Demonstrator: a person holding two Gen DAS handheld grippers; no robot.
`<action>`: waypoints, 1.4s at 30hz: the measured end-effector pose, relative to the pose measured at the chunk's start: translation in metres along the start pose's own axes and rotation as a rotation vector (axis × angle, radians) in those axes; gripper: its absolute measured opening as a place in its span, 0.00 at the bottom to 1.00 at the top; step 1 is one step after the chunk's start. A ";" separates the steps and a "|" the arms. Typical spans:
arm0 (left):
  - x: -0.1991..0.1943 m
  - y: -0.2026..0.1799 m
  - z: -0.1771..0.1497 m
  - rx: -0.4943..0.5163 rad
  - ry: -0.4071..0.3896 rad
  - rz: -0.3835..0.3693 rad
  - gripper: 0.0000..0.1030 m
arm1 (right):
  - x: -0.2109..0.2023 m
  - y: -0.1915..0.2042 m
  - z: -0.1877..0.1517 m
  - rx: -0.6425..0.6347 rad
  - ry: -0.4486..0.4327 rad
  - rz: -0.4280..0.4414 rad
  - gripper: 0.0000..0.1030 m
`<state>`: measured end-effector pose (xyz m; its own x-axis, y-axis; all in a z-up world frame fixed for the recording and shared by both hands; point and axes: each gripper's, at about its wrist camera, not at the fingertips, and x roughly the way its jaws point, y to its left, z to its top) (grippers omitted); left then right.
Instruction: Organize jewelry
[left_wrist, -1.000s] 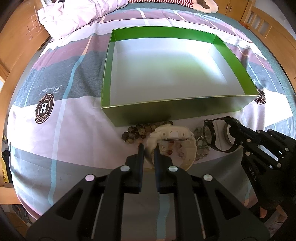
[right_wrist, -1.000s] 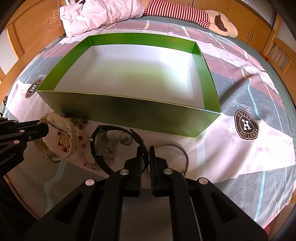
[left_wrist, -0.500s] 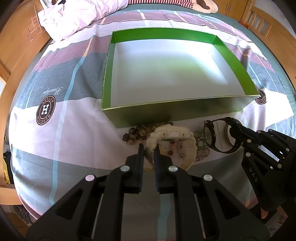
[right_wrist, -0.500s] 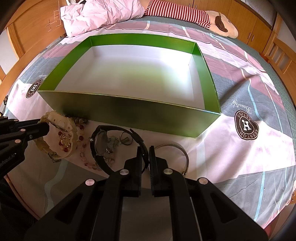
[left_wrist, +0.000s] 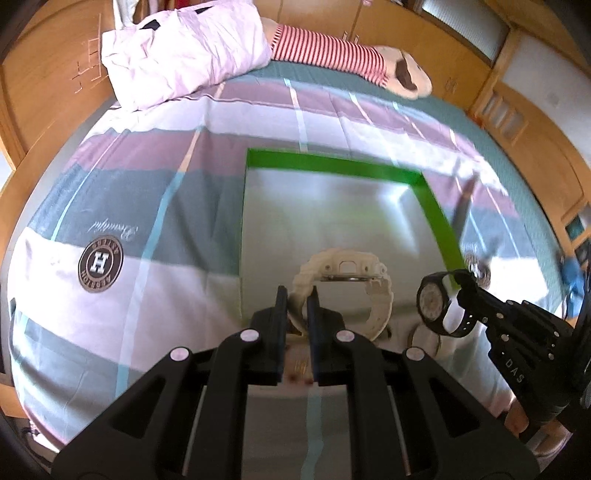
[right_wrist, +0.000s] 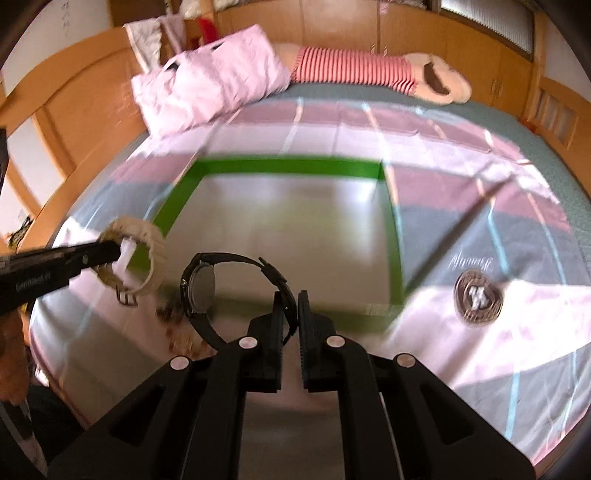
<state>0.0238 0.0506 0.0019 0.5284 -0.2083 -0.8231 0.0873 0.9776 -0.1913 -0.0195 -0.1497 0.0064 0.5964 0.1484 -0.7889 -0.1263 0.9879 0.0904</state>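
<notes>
Centre frame, above the green box (left_wrist: 334, 166), left hand-held gripper (left_wrist: 295, 308) clamps the cream watch (left_wrist: 345, 275); right hand-held gripper (right_wrist: 291, 312) pinches the black watch (right_wrist: 201, 284).

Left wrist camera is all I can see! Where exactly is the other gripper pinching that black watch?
Observer: The right gripper pinches the black watch by its strap, well away from the case.
Operator: And my cream watch, is anything dangling off it?
Observer: Yes. The cream watch has its metal buckle hanging loose below the left gripper.
</notes>
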 end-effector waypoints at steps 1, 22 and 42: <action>0.003 0.000 0.004 -0.005 -0.004 0.000 0.10 | 0.006 -0.002 0.006 0.007 0.005 -0.003 0.07; 0.020 0.002 -0.049 0.035 0.122 0.060 0.37 | 0.024 -0.019 -0.046 0.011 0.215 0.019 0.60; 0.046 0.014 -0.056 0.027 0.223 0.162 0.64 | 0.073 -0.002 -0.086 -0.045 0.368 -0.095 0.62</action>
<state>0.0023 0.0534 -0.0691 0.3388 -0.0475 -0.9397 0.0404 0.9985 -0.0359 -0.0439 -0.1444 -0.1030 0.2838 0.0218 -0.9586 -0.1236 0.9922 -0.0141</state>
